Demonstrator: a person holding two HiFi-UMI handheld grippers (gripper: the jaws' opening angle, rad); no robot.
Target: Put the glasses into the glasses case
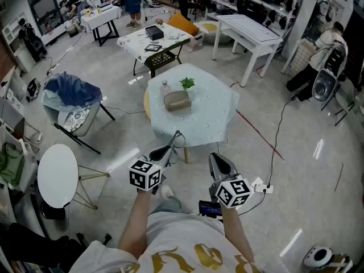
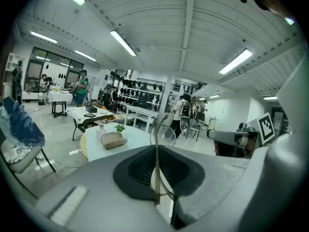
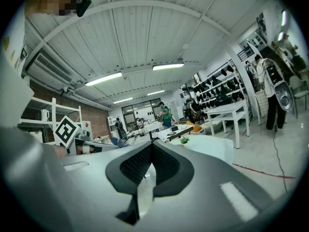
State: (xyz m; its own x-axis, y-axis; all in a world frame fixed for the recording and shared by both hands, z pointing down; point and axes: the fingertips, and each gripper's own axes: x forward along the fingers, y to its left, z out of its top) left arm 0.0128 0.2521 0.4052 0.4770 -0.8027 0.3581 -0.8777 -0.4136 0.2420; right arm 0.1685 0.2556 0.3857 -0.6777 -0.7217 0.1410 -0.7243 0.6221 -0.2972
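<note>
The glasses (image 1: pixel 175 140) are pinched by the left claw (image 1: pixel 166 152). In the left gripper view a thin temple is seen clamped upright between the pads of that claw (image 2: pixel 156 161), with a round lens of the glasses (image 2: pixel 164 135) standing just beyond the tips. The right claw (image 1: pixel 219 162) is pressed together on nothing, as its own view shows (image 3: pixel 152 149).

The glasses case (image 1: pixel 177 100) lies on the round, cloth-covered surface (image 1: pixel 210 118). Both claws are held well short of the case, over the floor on the person's side of it. A small potted plant (image 1: pixel 187 83) and a small bottle (image 1: pixel 165 87) stand just behind the case. The same case (image 2: pixel 113 140) is seen in the left gripper view; it appears to be shut, though it is too small for that to be settled.

The task is judged to be at the carrying stage, with nothing yet placed. Since the glasses are held by one thin temple alone, the frame could swing at its hinge or slip through the pads on the way. If the case is indeed shut, it would have to be opened by the right claw, and it could be slid across the cloth into the plant or bottle. The wire frame could be bent if it were pushed in crooked.
</note>
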